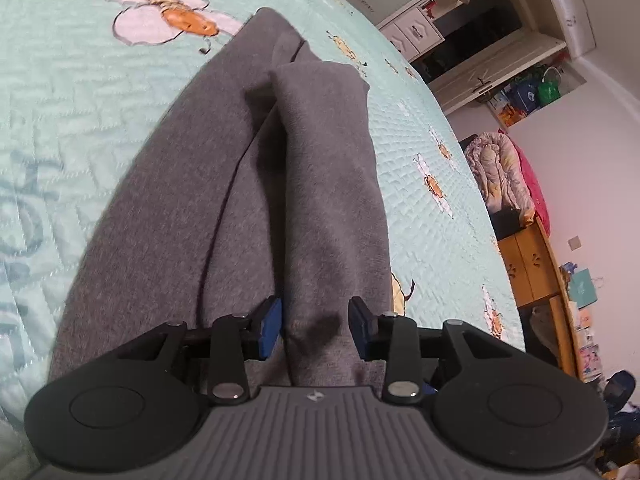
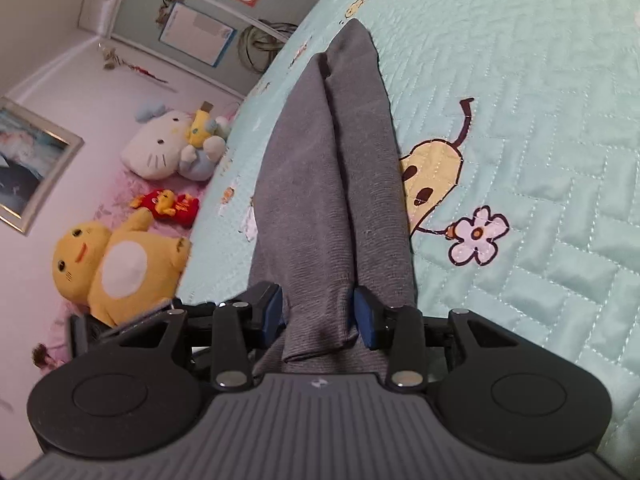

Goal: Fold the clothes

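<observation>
Grey knit fabric, the garment [image 1: 224, 184] being folded, lay stretched along the mint quilted bedspread [image 1: 80, 112], one long flap of it already turned over onto the rest so that a doubled band ran away from both cameras. The left gripper [image 1: 316, 324] had that upper flap between its blue pads [image 1: 269, 320], but the jaws stood partly apart: a gap showed on the right side and the left pad at most brushed the cloth, so by my reading nothing was clamped. The right gripper [image 2: 320, 312], at the other end of the garment [image 2: 332, 184], sat the same way, jaws parted, with the cloth's end lying between them; whether the pads touched it I could not tell, and it did not look squeezed. Judging from this, a first lengthwise fold looked laid down and let go, both ends resting on the bed. What remained seemed considerable: the strip was long, its far end narrow and uneven, so it likely needed folding across, perhaps twice, and some smoothing. Stuffed toys [image 2: 120, 260] sat off the quilt's edge, clear of the work.
</observation>
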